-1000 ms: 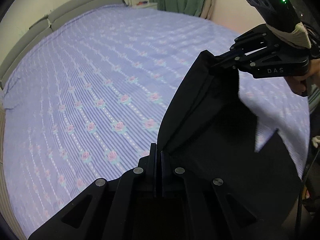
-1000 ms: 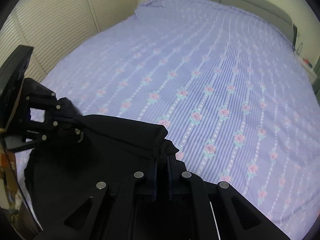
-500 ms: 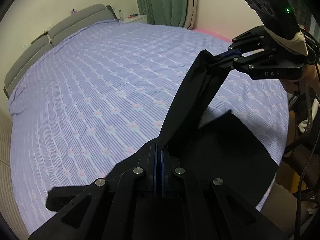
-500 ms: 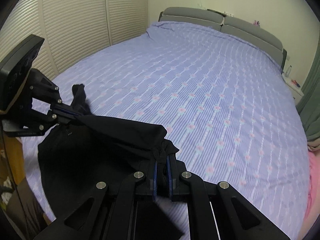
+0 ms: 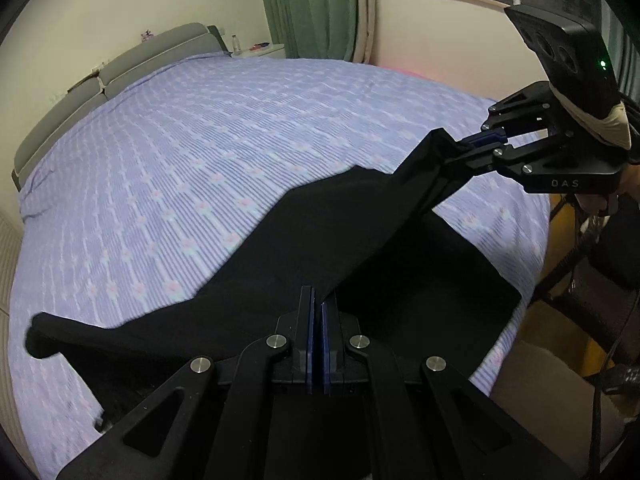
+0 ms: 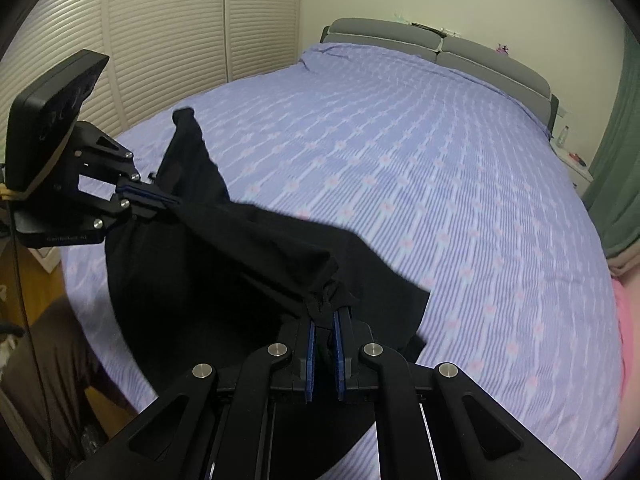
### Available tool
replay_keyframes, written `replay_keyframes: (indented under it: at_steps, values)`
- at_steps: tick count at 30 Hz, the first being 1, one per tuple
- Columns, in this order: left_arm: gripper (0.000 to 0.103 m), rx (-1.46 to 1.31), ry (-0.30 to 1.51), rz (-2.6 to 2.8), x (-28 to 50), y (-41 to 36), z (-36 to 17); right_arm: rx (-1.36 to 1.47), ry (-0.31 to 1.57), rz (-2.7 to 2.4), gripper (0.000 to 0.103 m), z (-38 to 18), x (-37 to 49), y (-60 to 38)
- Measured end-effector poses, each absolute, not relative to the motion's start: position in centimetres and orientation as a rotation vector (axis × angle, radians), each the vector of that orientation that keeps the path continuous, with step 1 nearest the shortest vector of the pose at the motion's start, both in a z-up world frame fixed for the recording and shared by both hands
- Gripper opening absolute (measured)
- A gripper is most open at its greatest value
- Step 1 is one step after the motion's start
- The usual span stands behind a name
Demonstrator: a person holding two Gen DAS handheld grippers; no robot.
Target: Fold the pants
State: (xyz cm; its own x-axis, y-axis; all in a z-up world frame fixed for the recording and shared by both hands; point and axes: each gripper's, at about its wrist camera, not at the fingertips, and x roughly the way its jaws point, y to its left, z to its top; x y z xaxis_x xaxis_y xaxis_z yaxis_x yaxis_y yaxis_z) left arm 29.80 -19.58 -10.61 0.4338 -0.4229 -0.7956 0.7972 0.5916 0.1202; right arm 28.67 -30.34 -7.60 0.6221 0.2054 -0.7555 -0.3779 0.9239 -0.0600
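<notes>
The black pants [image 5: 320, 240] hang stretched between my two grippers above the near edge of the bed. My left gripper [image 5: 317, 304] is shut on one end of the top edge; it also shows at the left of the right wrist view [image 6: 168, 202]. My right gripper [image 6: 324, 316] is shut on the bunched other end; it also shows in the left wrist view [image 5: 460, 152]. The cloth [image 6: 208, 272] sags between them, one leg end [image 5: 44, 334] flung out over the sheet.
The bed [image 5: 200, 152] has a lilac striped flowered sheet and a grey headboard [image 6: 436, 46]. Green curtains [image 5: 308, 4] and a nightstand [image 5: 260, 50] stand beyond. Slatted closet doors [image 6: 160, 32] line the left. Wooden floor [image 5: 560, 220] lies beside the bed.
Both grippers rose and drew back from the bed, keeping their grip. The pants swung forward and spread, one leg end flipping out over the sheet.
</notes>
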Motion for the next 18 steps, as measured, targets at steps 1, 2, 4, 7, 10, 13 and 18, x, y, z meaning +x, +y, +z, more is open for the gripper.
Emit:
replay_keyframes:
  at_steps: [1, 2, 4, 7, 10, 13, 18]
  values:
    - [0.005, 0.536, 0.807, -0.809, 29.0, -19.7, -11.4, -0.22, 0.838, 0.332, 0.008, -8.3, 28.0, -30.4]
    - [0.005, 0.534, 0.811, -0.811, 28.5, -19.8, -12.1, -0.22, 0.84, 0.324, 0.008, -8.9, 27.5, -30.3]
    - [0.005, 0.522, 0.825, -0.813, 27.6, -19.9, -13.3, -0.219, 0.85, 0.309, 0.008, -10.3, 26.4, -30.3]
    - [0.005, 0.489, 0.841, -0.814, 26.8, -19.7, -14.9, -0.2, 0.853, 0.299, 0.008, -12.0, 24.7, -30.3]
    - [0.005, 0.49, 0.836, -0.819, 25.7, -19.6, -15.9, -0.186, 0.848, 0.292, 0.008, -13.1, 23.2, -30.3]
    - [0.005, 0.477, 0.842, -0.834, 24.8, -19.3, -16.7, -0.187, 0.845, 0.28, 0.008, -14.1, 21.5, -30.0]
    - [0.005, 0.464, 0.86, -0.867, 23.6, -19.1, -18.3, -0.2, 0.864, 0.267, 0.008, -15.5, 19.8, -29.8]
